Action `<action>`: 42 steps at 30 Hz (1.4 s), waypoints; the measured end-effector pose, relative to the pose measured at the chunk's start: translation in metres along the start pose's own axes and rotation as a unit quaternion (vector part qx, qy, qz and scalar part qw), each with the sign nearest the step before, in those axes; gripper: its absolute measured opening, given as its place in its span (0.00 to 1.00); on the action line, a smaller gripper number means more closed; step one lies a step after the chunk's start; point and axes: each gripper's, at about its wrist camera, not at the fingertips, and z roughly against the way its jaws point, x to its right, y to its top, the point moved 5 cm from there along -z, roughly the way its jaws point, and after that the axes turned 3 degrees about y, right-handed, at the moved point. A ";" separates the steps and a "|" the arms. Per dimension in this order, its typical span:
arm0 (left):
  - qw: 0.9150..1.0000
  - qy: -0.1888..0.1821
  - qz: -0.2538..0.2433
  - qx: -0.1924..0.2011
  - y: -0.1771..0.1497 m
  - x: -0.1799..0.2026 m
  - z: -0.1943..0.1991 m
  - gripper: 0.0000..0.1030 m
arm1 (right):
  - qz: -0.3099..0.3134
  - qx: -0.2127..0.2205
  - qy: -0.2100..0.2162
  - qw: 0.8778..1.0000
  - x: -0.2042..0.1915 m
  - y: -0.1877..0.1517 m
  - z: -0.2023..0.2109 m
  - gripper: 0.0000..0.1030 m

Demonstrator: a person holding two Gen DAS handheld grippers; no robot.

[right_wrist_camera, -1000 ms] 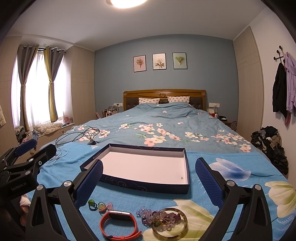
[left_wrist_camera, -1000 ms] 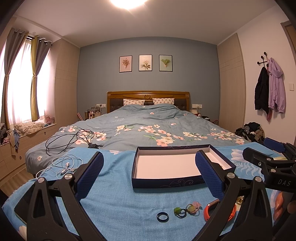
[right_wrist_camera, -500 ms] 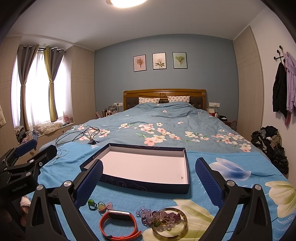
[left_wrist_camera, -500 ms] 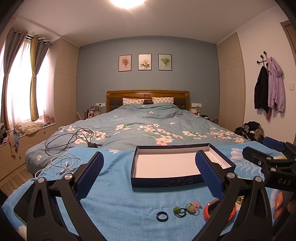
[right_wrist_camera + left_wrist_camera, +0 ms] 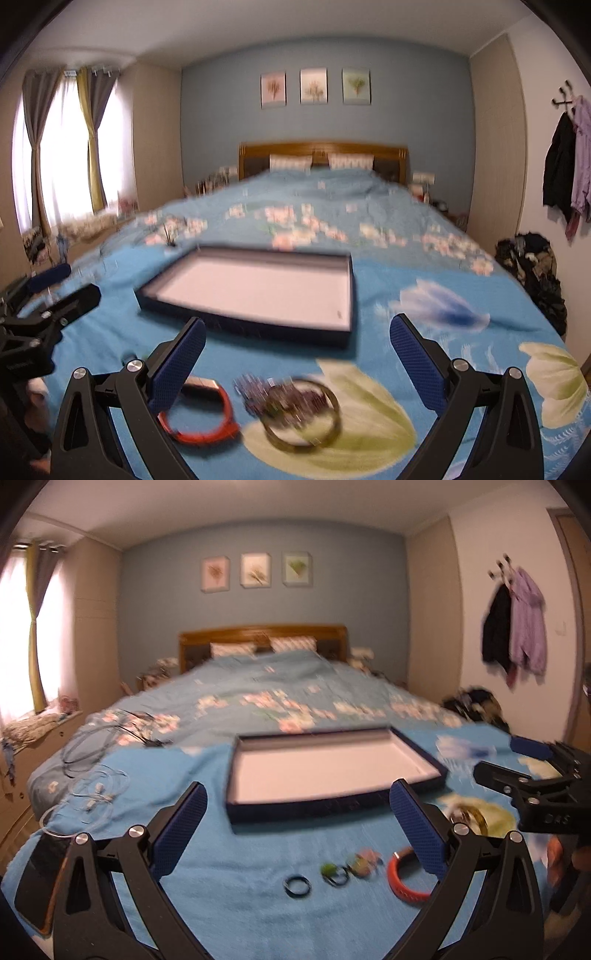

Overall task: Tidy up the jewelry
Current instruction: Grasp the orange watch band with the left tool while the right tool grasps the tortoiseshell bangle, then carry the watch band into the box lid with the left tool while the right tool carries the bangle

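Both tongs are spread wide and hold nothing. The left gripper (image 5: 297,827) hangs over the blue cloth (image 5: 236,853) near its front edge, with a black ring (image 5: 297,887) and small green rings (image 5: 334,873) lying loose between its fingers. The right gripper (image 5: 297,360) is just above a gold bangle (image 5: 303,417) full of purple beads (image 5: 258,391), beside an orange band (image 5: 199,424). The empty dark blue box (image 5: 258,328) sits just behind them, with bare cloth all around it. White cords (image 5: 92,794) lie far off by the left edge.
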 end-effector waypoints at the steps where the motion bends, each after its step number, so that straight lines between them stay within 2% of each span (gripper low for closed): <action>1: 1.000 -0.016 -0.005 -0.016 -0.003 0.005 -0.005 0.94 | -0.001 -0.020 0.000 1.000 0.004 -0.005 -0.004 0.94; 4: 0.997 -0.057 -0.022 -0.055 -0.013 0.018 -0.015 0.94 | -0.009 -0.060 0.003 0.998 0.017 -0.019 -0.011 0.89; 8: 0.990 -0.094 -0.047 -0.092 -0.027 0.041 -0.029 0.91 | -0.032 -0.112 0.025 0.993 0.031 -0.036 -0.021 0.66; 13: 0.981 -0.139 -0.055 -0.125 -0.042 0.060 -0.039 0.76 | -0.049 -0.154 0.056 0.985 0.035 -0.050 -0.032 0.45; 15: 0.977 -0.151 -0.052 -0.138 -0.047 0.065 -0.042 0.68 | -0.052 -0.167 0.066 0.982 0.035 -0.053 -0.037 0.33; 20: 0.971 -0.158 -0.052 -0.172 -0.059 0.079 -0.054 0.60 | -0.067 -0.174 0.083 0.979 0.036 -0.054 -0.040 0.27; 24: 0.966 -0.166 -0.046 -0.195 -0.062 0.084 -0.060 0.48 | -0.076 -0.178 0.094 0.977 0.037 -0.054 -0.042 0.23; 31: 0.955 -0.174 -0.035 -0.237 -0.068 0.080 -0.066 0.35 | -0.084 -0.185 0.099 0.974 0.041 -0.054 -0.045 0.16; 33: 0.953 -0.180 -0.031 -0.243 -0.069 0.081 -0.069 0.30 | -0.089 -0.189 0.098 0.973 0.043 -0.055 -0.046 0.06; 42: 0.949 -0.180 -0.015 -0.258 -0.067 0.077 -0.076 0.09 | -0.103 -0.191 0.101 0.971 0.048 -0.055 -0.046 0.05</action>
